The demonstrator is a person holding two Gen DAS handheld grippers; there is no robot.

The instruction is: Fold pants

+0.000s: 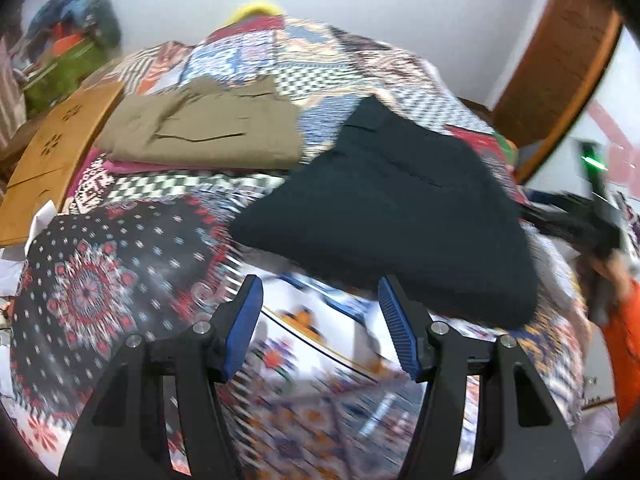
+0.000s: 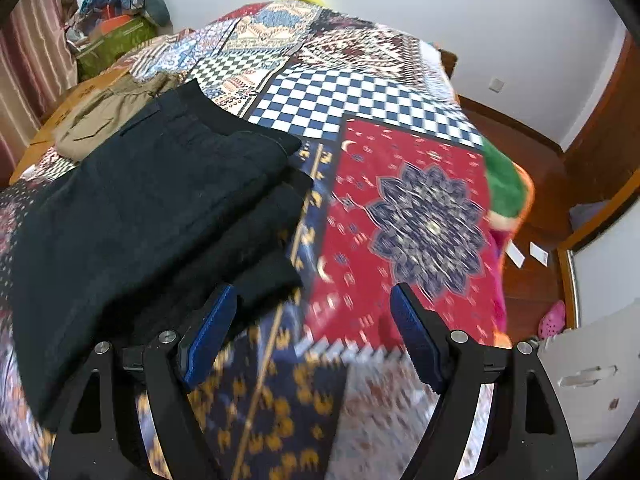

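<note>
Currently, I have the left hand-held gripper (image 1: 320,292) and right hand-held gripper (image 2: 312,304) both wide and empty. The black pants (image 1: 396,208) lie folded on the bed (image 2: 420,208). Risk: a careless pinch at the stacked layers unravels the fold.

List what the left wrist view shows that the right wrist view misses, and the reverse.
Left only: the right gripper and an orange sleeve at the frame's right edge, plus the open left gripper.
Right only: the red quilt panel, the floor, a pink shoe.
Both: folded black pants, folded khaki pants, patterned quilt.
</note>
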